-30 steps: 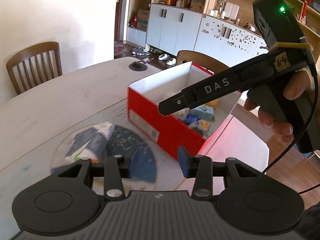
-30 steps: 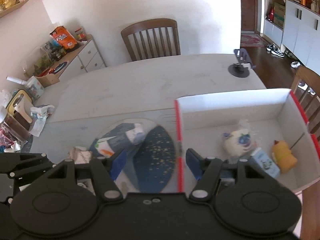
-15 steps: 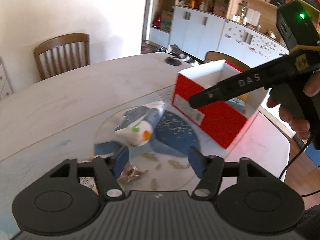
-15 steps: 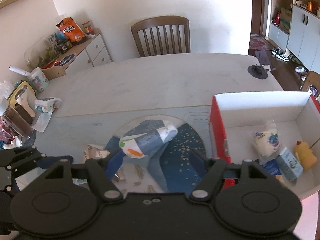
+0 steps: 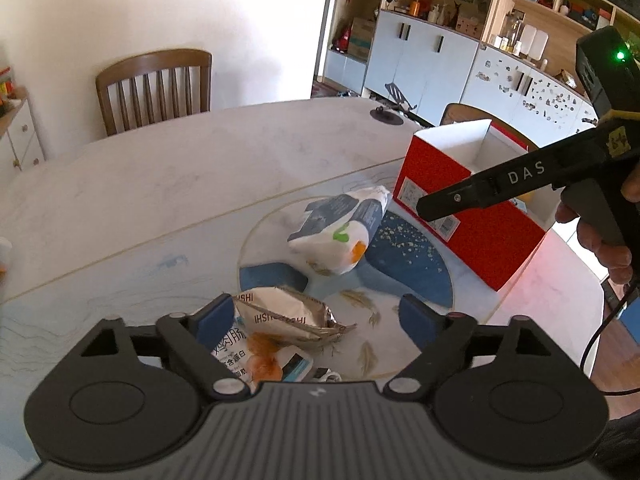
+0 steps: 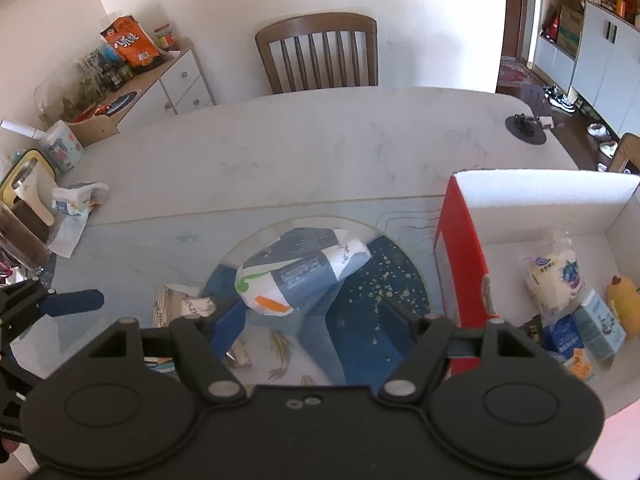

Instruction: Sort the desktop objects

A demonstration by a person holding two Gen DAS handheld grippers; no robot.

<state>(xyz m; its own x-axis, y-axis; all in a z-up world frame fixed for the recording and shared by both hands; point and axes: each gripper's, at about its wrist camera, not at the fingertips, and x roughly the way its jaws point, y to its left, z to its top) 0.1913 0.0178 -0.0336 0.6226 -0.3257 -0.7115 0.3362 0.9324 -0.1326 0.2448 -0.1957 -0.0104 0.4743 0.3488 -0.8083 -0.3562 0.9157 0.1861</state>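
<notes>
Your left gripper (image 5: 314,316) has swung away from the red box (image 5: 460,216), which slid from the centre of its frame to the right side. The blue-and-white bag (image 5: 340,236) now sits mid-frame, and a silver snack packet (image 5: 280,320) has come into view between the wide-apart fingers. Your right gripper (image 6: 314,326) pulled back too: the box (image 6: 464,264) shifted to the right edge of its frame, the bag (image 6: 300,276) to the centre.

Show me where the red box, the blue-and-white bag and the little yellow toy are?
red box (image 5: 472,216), left wrist view, red side wall.
blue-and-white bag (image 6: 304,276), right wrist view, middle.
yellow toy (image 6: 623,300), right wrist view, body, inside the box.
</notes>
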